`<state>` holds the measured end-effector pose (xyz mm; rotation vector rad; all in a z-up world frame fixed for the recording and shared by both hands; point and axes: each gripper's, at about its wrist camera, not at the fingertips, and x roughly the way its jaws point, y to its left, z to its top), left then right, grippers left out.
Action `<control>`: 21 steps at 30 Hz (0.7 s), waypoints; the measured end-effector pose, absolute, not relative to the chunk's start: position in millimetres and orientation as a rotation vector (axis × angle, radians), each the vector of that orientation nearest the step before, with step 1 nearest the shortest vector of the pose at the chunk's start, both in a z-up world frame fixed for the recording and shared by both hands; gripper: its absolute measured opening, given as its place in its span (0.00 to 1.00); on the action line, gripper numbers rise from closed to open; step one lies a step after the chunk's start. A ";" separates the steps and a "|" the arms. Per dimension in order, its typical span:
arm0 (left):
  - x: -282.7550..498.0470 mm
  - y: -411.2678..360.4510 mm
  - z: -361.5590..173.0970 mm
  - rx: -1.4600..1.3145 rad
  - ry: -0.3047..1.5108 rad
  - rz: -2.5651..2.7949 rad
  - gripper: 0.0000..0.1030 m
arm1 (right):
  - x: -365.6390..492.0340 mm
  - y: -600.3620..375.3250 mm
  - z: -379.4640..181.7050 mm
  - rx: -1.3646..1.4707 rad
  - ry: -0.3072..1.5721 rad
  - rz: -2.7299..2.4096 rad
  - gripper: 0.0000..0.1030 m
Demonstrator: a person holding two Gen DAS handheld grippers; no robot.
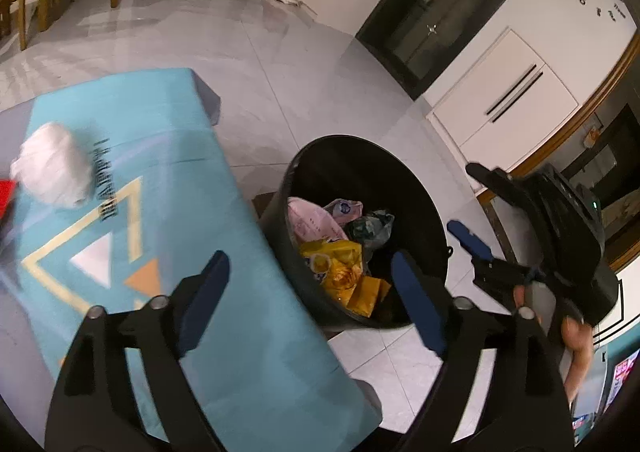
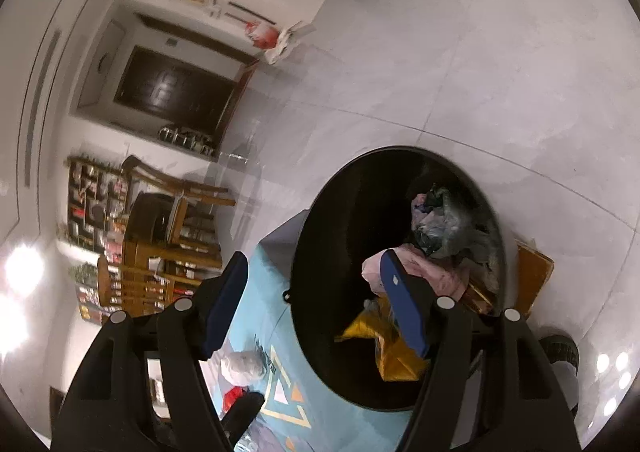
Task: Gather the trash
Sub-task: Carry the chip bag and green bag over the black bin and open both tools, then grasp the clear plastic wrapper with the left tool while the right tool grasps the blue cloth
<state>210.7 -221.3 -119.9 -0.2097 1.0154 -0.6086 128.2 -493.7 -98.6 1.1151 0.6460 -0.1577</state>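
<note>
Spread wide, blue-padded fingers of the left gripper [image 1: 310, 294], nothing between them, poised over the edge of a teal printed tablecloth [image 1: 192, 180] and the mouth of a round black plastic trash bin [image 1: 362, 156]. Far left on the cloth: a crumpled white paper wad [image 1: 52, 168], blurred, touching a small red scrap [image 1: 7, 192] at the frame edge. Just right of the table, on the pale tiled floor [image 1: 280, 64]: the bin, holding a pink printed wrapper [image 1: 314, 222], a dark green plastic bag [image 1: 370, 226] and a crinkled yellow foil wrapper [image 1: 340, 270]. Further right: the right gripper [image 1: 466, 208], gripped by a person's hand [image 1: 576, 336], fingers also parted and empty, beside the bin's rim.

From the right wrist camera, tilted sideways: parted fingers of the right gripper [image 2: 314, 304] framing the bin's opening, one pad over the cloth, the other over the pink wrapper. Lower left, on the cloth: the white wad and red scrap, near a dark object too blurred to identify.
</note>
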 end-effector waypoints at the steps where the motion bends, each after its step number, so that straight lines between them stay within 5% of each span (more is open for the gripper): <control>1: 204.8 -212.1 -118.2 -0.206 1.008 -0.598 0.86 | 129.7 -488.9 -95.6 1.095 0.648 -0.142 0.67; 9: 169.2 -125.7 -93.7 -0.240 0.909 -0.533 0.97 | 151.1 -428.8 -74.0 0.909 0.701 0.018 0.69; 21: 165.0 71.0 -87.1 -0.189 0.921 -0.166 0.97 | 183.2 -292.1 -72.9 0.643 0.919 0.316 0.70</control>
